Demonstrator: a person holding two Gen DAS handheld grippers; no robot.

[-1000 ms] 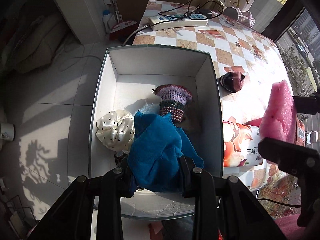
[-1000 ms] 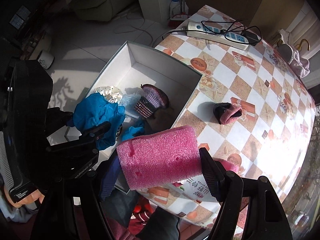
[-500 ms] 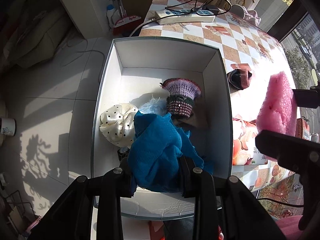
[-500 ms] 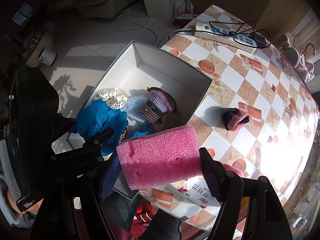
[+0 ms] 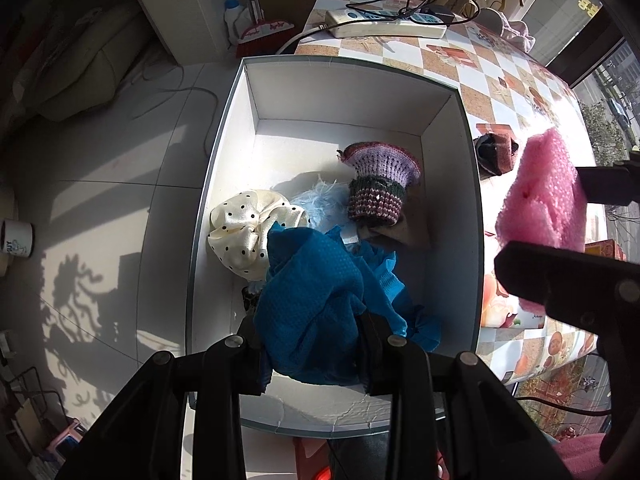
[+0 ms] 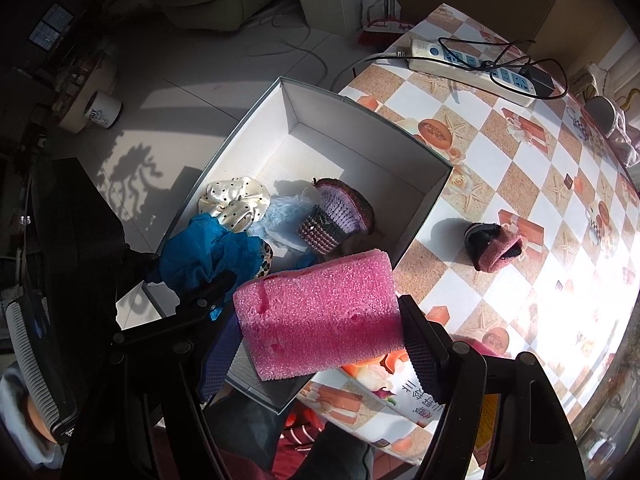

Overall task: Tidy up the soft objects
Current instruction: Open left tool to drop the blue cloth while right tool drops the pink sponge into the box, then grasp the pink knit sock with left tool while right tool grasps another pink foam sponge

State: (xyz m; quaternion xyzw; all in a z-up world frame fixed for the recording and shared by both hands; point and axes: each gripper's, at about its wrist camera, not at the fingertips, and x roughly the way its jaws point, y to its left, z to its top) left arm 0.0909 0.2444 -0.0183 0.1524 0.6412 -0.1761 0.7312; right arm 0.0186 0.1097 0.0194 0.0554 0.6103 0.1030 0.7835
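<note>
My left gripper is shut on a blue knit cloth and holds it over the near end of the white box. The cloth also shows in the right wrist view. My right gripper is shut on a pink foam block, held above the box's right near corner; the block shows in the left wrist view. Inside the box lie a cream polka-dot scrunchie, a pale blue fluffy piece and a purple knit hat. A dark red slipper-like piece lies on the table.
The box sits beside the checkered table. A power strip with cables lies at the table's far end. A printed carton lies at the table's near edge. A mug stands on the tiled floor.
Both grippers have drifted a little forward over the box with their loads still held; the box and table appear lower and nearer in both views.
</note>
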